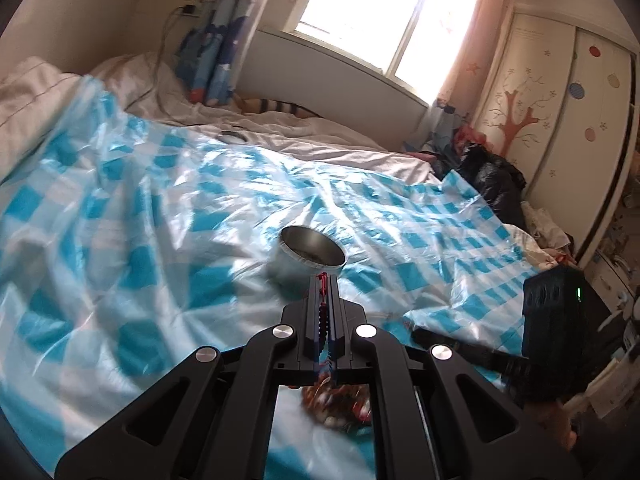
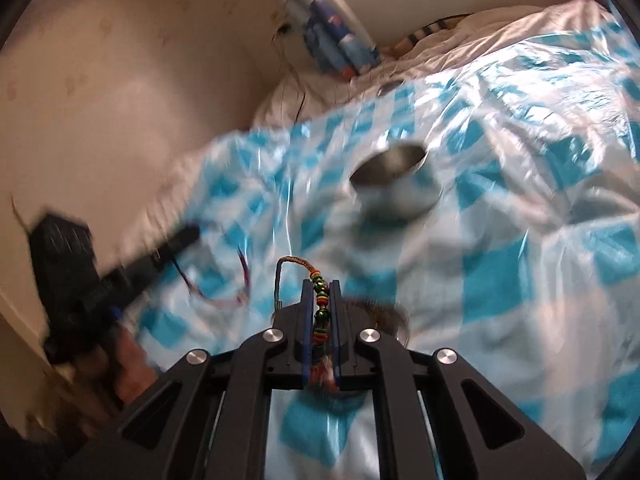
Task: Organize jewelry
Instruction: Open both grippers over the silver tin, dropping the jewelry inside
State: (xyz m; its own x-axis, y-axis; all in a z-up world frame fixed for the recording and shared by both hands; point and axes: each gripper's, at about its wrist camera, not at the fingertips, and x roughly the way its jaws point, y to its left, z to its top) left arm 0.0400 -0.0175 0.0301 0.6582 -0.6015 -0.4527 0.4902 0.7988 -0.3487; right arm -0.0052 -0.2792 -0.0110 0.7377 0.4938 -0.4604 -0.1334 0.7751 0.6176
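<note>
A round metal tin point(image 1: 310, 256) stands open on the blue-and-white checked plastic sheet point(image 1: 140, 208) over the bed; it also shows in the right wrist view point(image 2: 396, 184). My left gripper point(image 1: 323, 280) is shut on a dark red beaded bracelet point(image 1: 323, 316), just short of the tin's near rim. My right gripper point(image 2: 320, 284) is shut on a green, yellow and red beaded bracelet point(image 2: 320, 300) with a woven cord loop point(image 2: 294, 260) sticking out, well short of the tin. A blurred pile of jewelry point(image 1: 340, 404) lies below the left gripper.
The right gripper's body point(image 1: 556, 320) shows at the right of the left wrist view, the left gripper's body point(image 2: 68, 264) at the left of the right wrist view. A reddish cord point(image 2: 224, 296) dangles near it. A wall, a window point(image 1: 384, 12), a wardrobe point(image 1: 568, 112) and clothes point(image 1: 492, 176) surround the bed.
</note>
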